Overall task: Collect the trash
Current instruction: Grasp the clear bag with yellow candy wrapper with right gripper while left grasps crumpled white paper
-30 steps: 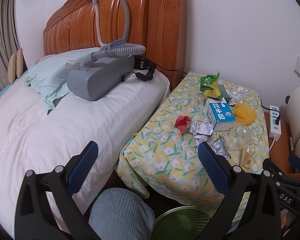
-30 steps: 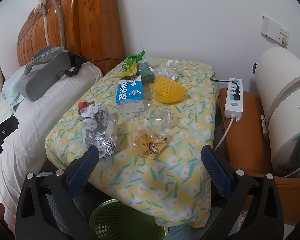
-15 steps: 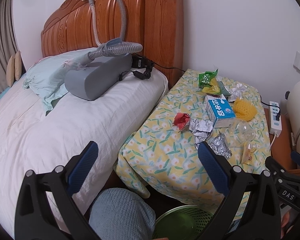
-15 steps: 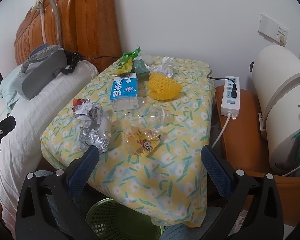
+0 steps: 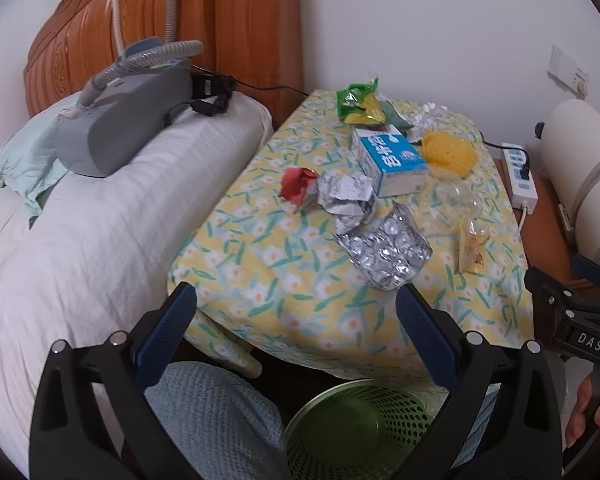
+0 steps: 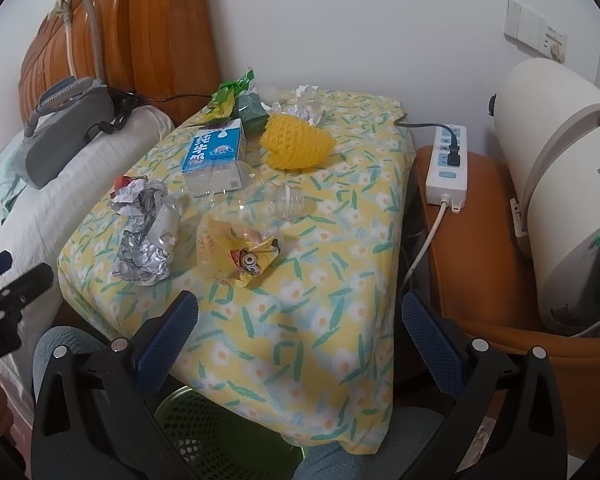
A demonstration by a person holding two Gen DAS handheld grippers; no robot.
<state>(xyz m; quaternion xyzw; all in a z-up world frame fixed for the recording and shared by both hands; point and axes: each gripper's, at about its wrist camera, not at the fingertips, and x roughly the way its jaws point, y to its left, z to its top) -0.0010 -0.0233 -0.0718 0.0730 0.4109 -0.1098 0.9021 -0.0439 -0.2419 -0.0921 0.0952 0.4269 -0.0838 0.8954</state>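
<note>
Yellow flowered cloth covers the surface [image 6: 300,320] beside the bed [image 5: 80,240], and the trash lies scattered across it: a foil blister pack [image 5: 386,250] nearest the front edge, crumpled silver paper [image 5: 346,196] and a red wrapper [image 5: 296,184] behind it, a blue milk carton [image 6: 216,152], a yellow foam net [image 6: 296,146], a clear bottle [image 6: 276,202] and a cartoon snack bag [image 6: 240,252]. A green mesh bin [image 5: 352,428] stands on the floor just below the front edge, presumably so pieces can be dropped straight down. Both tools hang short of the surface with nothing between their blue pads: the left tool [image 5: 296,340] is spread wide and aimed toward the foil, the right tool [image 6: 300,340] equally released and facing the snack bag. Each seems lined up for a first pick; nothing has yet gone into the bin, as far as its visible bottom shows.
</note>
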